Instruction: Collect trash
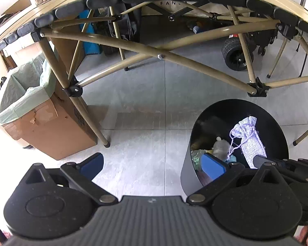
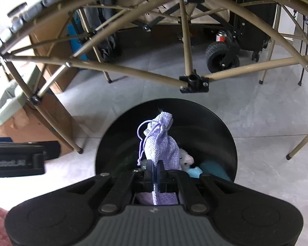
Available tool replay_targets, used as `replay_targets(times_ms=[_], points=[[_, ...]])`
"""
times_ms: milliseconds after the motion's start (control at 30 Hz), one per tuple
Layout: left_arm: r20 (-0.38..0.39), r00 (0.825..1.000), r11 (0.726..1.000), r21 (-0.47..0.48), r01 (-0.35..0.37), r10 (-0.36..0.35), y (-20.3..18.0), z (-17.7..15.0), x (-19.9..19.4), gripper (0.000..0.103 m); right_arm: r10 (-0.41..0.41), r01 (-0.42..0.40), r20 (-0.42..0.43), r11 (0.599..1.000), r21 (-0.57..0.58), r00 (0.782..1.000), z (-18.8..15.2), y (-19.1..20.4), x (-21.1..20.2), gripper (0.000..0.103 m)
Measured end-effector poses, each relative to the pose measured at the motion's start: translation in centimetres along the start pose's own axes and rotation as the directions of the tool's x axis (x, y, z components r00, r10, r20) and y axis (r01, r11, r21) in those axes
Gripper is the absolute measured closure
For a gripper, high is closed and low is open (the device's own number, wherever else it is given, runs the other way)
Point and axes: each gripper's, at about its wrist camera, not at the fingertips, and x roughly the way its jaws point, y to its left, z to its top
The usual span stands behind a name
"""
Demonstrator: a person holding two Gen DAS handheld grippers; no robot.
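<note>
A small lavender drawstring pouch point(image 2: 161, 141) is held pinched between the closed jaws of the right gripper point(image 2: 154, 167), directly above the open mouth of a black round bin point(image 2: 225, 127) standing on the grey tiled floor point(image 1: 145, 106) beside a folding table's tan frame point(image 1: 162, 56). Crumpled scraps, among them something white and something pale blue, can be seen already lying inside the bin. The left gripper point(image 1: 152, 162) is held beside it with jaws spread and nothing between them. The pouch is judged light, soft and limp; its woven fabric should not slip, and a pinch across the body, as made here, is thought surer than one on the loose cord point(image 2: 141, 143). A lined cardboard box point(image 1: 41, 121) stands well apart.
</note>
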Motion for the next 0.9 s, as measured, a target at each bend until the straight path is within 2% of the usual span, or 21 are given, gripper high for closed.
replay_targets(times_ms=[133, 233, 300, 333, 367, 400, 433, 467, 500, 733, 800, 900], points=[[0.000, 1.000, 1.000, -0.006, 0.001, -0.001, 0.1, -0.1, 0.0, 0.000, -0.005, 0.005, -0.019, 1.000, -0.014, 1.000, -0.2, 0.2, 0.3, 0.098], [0.004, 1.000, 1.000, -0.018, -0.003, 0.003, 0.2, -0.1, -0.1, 0.000, -0.009, 0.009, -0.008, 1.000, -0.005, 1.000, -0.2, -0.2, 0.3, 0.085], [0.010, 1.000, 1.000, -0.028, -0.014, 0.015, 0.4, 0.0, -0.1, 0.000, -0.002, 0.002, -0.008, 1.000, 0.013, 1.000, -0.1, -0.5, 0.3, 0.066], [0.011, 1.000, 0.999, -0.033, -0.017, 0.017, 0.4, 0.1, -0.1, 0.000, -0.008, 0.008, -0.008, 1.000, 0.016, 1.000, -0.2, -0.7, 0.3, 0.049], [0.011, 1.000, 0.999, -0.036, -0.019, 0.019, 0.5, 0.1, 0.0, 0.000, -0.013, 0.014, -0.007, 1.000, 0.016, 1.000, -0.2, -0.8, 0.3, 0.040], [0.011, 1.000, 0.999, -0.038, -0.020, 0.020, 0.5, 0.2, 0.0, 0.000, -0.014, 0.014, -0.005, 1.000, 0.015, 1.000, -0.2, -0.8, 0.2, 0.037], [0.012, 1.000, 0.999, -0.040, -0.020, 0.021, 0.6, 0.2, 0.0, 0.000, -0.012, 0.012, -0.007, 1.000, 0.018, 1.000, -0.2, -0.9, 0.2, 0.025], [0.013, 1.000, 0.999, -0.041, -0.020, 0.020, 0.6, 0.2, 0.0, 0.000, -0.007, 0.007, -0.004, 1.000, 0.024, 1.000, -0.2, -0.9, 0.2, 0.006], [0.015, 1.000, 0.999, -0.041, -0.018, 0.019, 0.6, 0.2, 0.0, 0.000, -0.002, 0.002, 0.002, 1.000, 0.031, 1.000, -0.2, -1.1, 0.1, 0.000], [0.063, 0.998, 0.998, -0.065, -0.010, 0.014, 0.7, 0.3, -1.0, 0.000, 0.008, -0.008, 0.039, 1.000, 0.010, 0.999, -0.3, -1.5, -1.5, 0.000], [0.095, 0.995, 0.996, -0.083, 0.013, -0.005, 0.9, 0.2, -1.9, 0.000, 0.019, -0.020, 0.053, 1.000, 0.020, 0.998, -0.5, -1.9, -2.5, 0.000], [0.162, 0.986, 0.994, -0.088, 0.060, -0.045, 1.1, -0.1, -4.2, 0.000, 0.075, -0.080, 0.075, 0.994, 0.075, 0.994, -1.1, -2.9, -4.6, 0.000]])
